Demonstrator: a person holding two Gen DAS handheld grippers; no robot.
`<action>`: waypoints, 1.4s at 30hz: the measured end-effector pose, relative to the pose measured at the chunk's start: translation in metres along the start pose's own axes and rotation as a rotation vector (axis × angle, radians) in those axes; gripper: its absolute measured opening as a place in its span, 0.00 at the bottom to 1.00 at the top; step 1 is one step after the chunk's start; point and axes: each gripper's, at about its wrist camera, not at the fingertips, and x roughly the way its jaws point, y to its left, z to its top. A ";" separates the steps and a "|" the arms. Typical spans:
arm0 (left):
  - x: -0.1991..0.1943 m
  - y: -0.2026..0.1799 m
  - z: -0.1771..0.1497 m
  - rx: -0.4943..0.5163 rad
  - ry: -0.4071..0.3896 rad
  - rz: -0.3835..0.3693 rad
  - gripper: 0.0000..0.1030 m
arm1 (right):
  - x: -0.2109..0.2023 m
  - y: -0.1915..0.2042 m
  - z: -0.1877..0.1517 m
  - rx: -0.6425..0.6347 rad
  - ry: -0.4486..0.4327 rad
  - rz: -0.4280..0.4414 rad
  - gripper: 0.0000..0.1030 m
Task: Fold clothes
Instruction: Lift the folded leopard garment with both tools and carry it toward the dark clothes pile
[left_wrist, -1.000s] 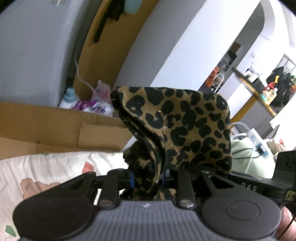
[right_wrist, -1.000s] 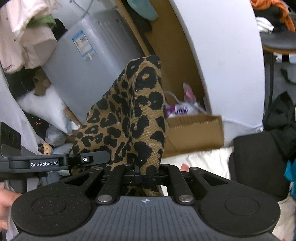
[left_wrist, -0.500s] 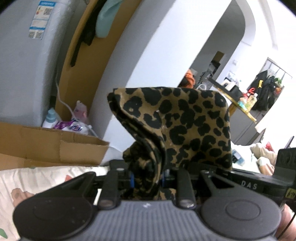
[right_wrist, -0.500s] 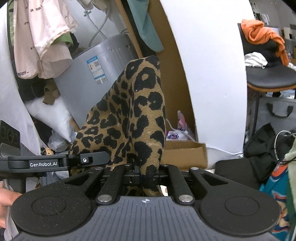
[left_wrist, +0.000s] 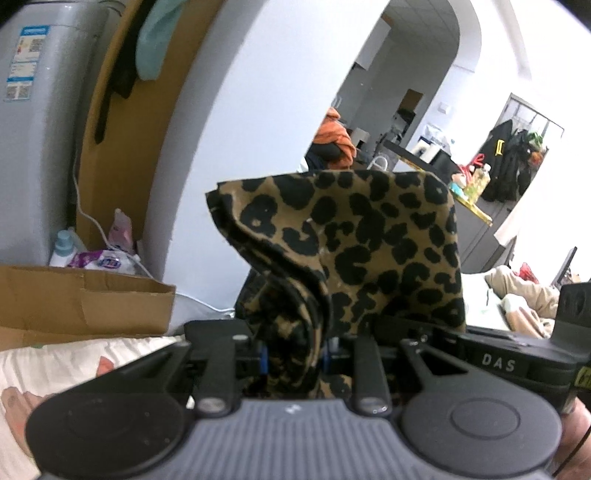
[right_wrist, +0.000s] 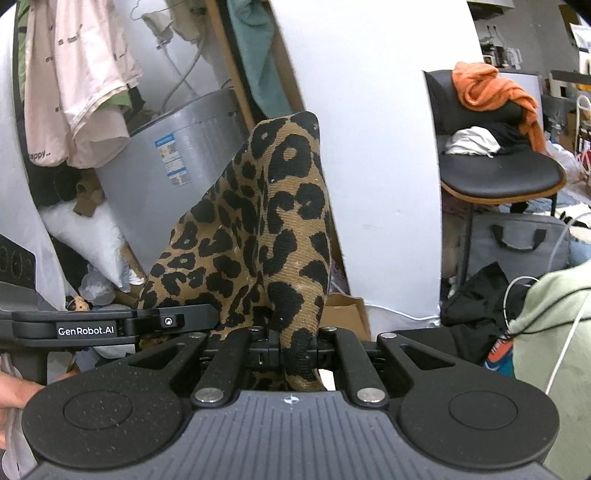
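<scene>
between the fingers of the left gripper (left_wrist: 293, 360) sits a thick bunch of the soft brown cloth with black leopard spots (left_wrist: 347, 243), pinched tight. the cloth stands up in front of this claw and spreads off to its right. the right gripper (right_wrist: 291, 349) is nearly closed, squeezing a thin edge of the same cloth, which rises up and leans left.
</scene>
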 end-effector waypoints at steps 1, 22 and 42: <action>0.005 -0.003 -0.003 0.007 0.001 0.002 0.25 | 0.000 -0.006 -0.002 0.004 0.000 -0.002 0.06; 0.104 -0.023 -0.068 0.113 0.048 -0.029 0.25 | 0.041 -0.105 -0.076 -0.018 0.021 -0.042 0.06; 0.189 0.034 -0.112 0.092 0.086 -0.059 0.25 | 0.129 -0.142 -0.141 -0.011 0.065 -0.072 0.06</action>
